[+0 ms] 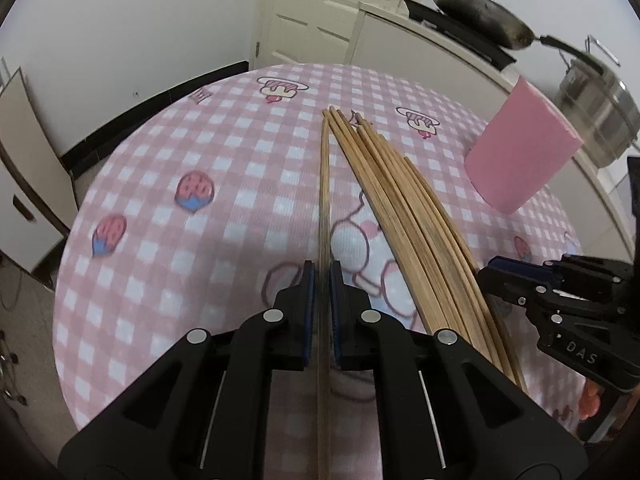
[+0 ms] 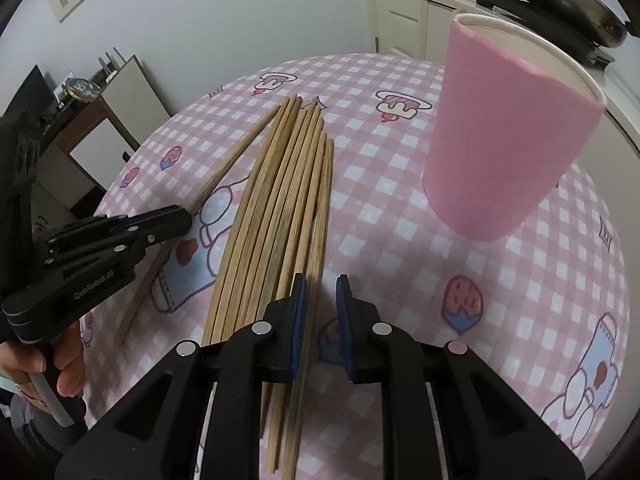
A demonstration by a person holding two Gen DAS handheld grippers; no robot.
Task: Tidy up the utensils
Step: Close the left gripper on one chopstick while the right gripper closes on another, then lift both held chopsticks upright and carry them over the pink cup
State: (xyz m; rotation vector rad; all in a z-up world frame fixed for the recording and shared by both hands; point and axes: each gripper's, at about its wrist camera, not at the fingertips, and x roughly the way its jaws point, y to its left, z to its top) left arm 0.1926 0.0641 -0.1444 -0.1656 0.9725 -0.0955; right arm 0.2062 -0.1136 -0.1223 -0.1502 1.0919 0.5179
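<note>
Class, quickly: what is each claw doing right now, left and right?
Left claw: shut on a single chopstick.
Right claw: open a little, gripping nothing, at the edge of the chopstick pile.

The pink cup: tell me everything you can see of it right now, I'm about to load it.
The pink cup is a tall paper-looking cup with a matte pink outer wall, a white inside and a thin rolled white rim. It stands upright, mouth up, on the checked tablecloth, to the right of the bundle of chopsticks and apart from it. Nothing shows above its rim; its bottom cannot be seen. Neither gripper touches it. It looks undented and clean.
</note>
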